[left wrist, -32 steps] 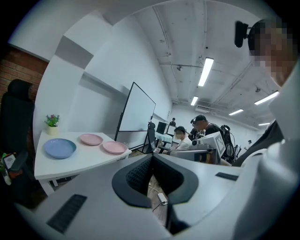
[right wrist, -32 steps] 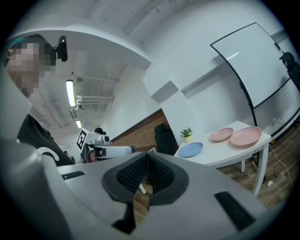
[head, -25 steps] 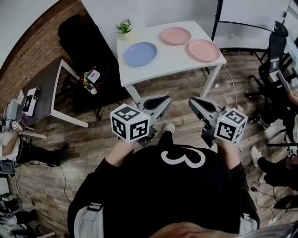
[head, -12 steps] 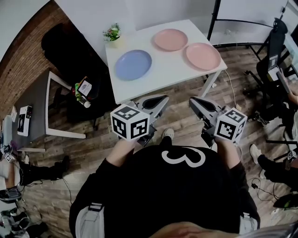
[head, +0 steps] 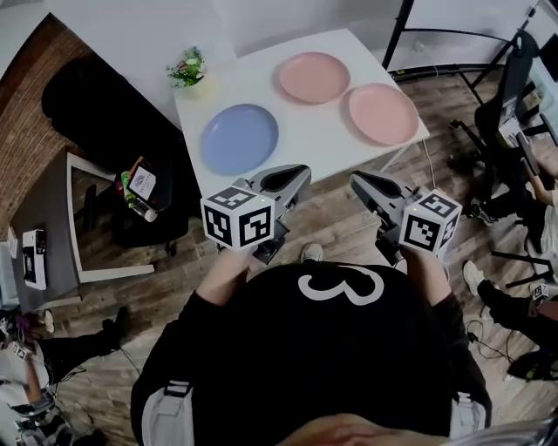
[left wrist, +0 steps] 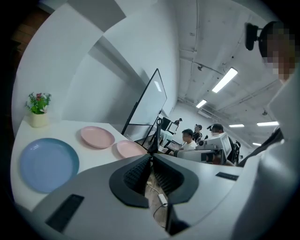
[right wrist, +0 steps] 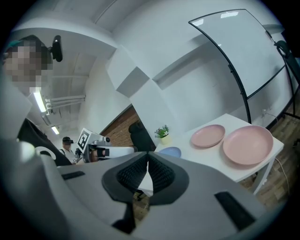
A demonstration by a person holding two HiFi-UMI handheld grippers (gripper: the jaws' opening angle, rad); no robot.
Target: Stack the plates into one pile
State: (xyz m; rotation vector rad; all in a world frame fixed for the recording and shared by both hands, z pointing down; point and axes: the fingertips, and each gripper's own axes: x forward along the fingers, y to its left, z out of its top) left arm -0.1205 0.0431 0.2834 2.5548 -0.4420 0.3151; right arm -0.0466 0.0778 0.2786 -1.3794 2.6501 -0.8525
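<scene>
A white table ahead carries three plates lying apart. The blue plate is at the left, one pink plate at the back, another pink plate at the right. My left gripper is shut and empty, held in the air just short of the table's near edge. My right gripper is likewise shut and empty, beside it.
A small potted plant stands at the table's far left corner. A dark chair and a low side table are to the left. An office chair and seated people are at the right; a whiteboard stand is behind the table.
The table and plates have come closer and lower in the head view as the person walked toward them. Both grippers stayed shut and held in front of the body.
</scene>
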